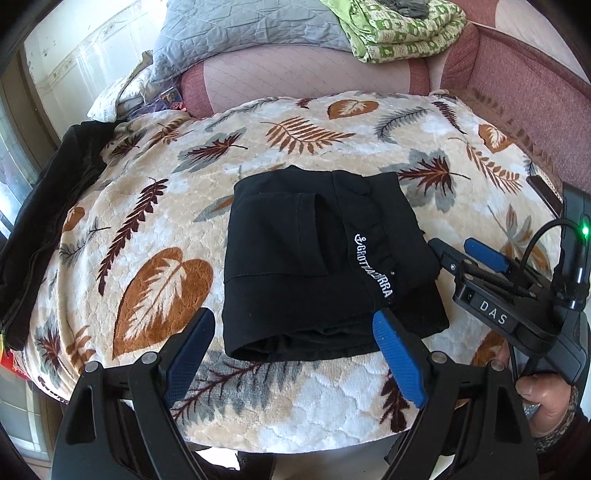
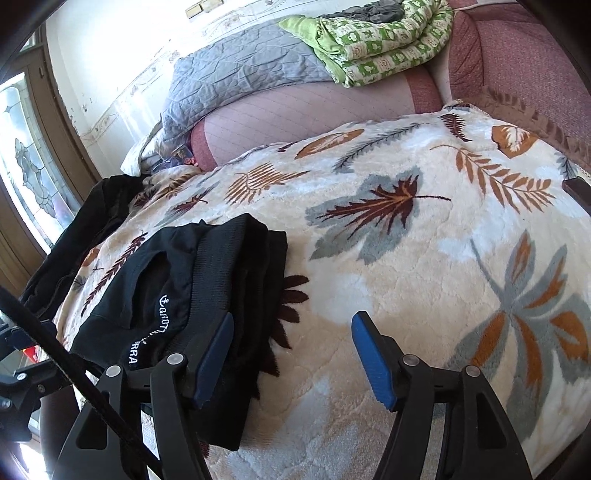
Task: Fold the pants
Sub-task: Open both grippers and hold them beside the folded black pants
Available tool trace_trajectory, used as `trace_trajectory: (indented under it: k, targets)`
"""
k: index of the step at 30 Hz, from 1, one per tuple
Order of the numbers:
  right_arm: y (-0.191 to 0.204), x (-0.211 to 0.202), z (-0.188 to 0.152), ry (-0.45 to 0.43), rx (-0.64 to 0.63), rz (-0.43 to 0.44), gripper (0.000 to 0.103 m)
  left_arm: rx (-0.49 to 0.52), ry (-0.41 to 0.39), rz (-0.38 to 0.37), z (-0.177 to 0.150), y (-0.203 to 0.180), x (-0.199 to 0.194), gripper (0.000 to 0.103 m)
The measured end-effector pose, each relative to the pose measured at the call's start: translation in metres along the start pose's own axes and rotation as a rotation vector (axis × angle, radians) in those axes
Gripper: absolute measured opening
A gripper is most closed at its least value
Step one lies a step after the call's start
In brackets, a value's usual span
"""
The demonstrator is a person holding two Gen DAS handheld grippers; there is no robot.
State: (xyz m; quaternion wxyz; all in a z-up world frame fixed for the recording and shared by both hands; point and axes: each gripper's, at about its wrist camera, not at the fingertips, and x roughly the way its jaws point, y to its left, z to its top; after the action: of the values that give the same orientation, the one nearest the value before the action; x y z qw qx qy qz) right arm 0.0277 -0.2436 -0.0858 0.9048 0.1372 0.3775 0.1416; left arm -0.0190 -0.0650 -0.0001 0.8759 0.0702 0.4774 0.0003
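Observation:
The black pants [image 1: 314,258] lie folded into a compact square on the leaf-patterned blanket [image 1: 147,206], white lettering along one seam. My left gripper [image 1: 293,332] is open, its blue pads at the near edge of the fold, holding nothing. My right gripper [image 1: 460,251] shows in the left wrist view beside the fold's right edge, open. In the right wrist view the pants [image 2: 177,273] lie at the left. My right gripper [image 2: 291,339] is open over the blanket [image 2: 406,258], its left pad next to the fold's edge.
A second dark garment [image 1: 48,206] lies heaped at the blanket's left edge. A grey quilt [image 1: 236,37] and a green patterned quilt [image 1: 402,29] lie on the pink sofa [image 1: 517,81] behind. A dark flat object [image 1: 543,192] lies at the far right.

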Motion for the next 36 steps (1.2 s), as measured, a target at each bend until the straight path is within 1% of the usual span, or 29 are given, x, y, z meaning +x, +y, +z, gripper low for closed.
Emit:
trace_trajectory:
  k: [14,22,25,31,36]
  targets:
    - [0.013,-0.009,-0.006,-0.037,-0.065,-0.065,0.074,0.014,0.013,0.014,-0.007,-0.001,-0.006,0.087]
    - [0.014,-0.009,-0.008,-0.039,-0.072,-0.088,0.077,0.016,0.009,0.008,-0.011,-0.004,-0.008,0.087]
    - [0.016,-0.009,-0.009,-0.043,-0.078,-0.1,0.078,0.004,-0.001,0.003,-0.011,-0.001,-0.009,0.087]
    - [0.016,-0.007,-0.01,-0.04,-0.072,-0.113,0.08,-0.055,-0.059,0.004,-0.007,0.01,-0.014,0.087]
    - [0.012,-0.002,-0.01,-0.023,-0.054,-0.118,0.082,-0.092,-0.06,0.0,-0.006,0.018,-0.011,0.087]
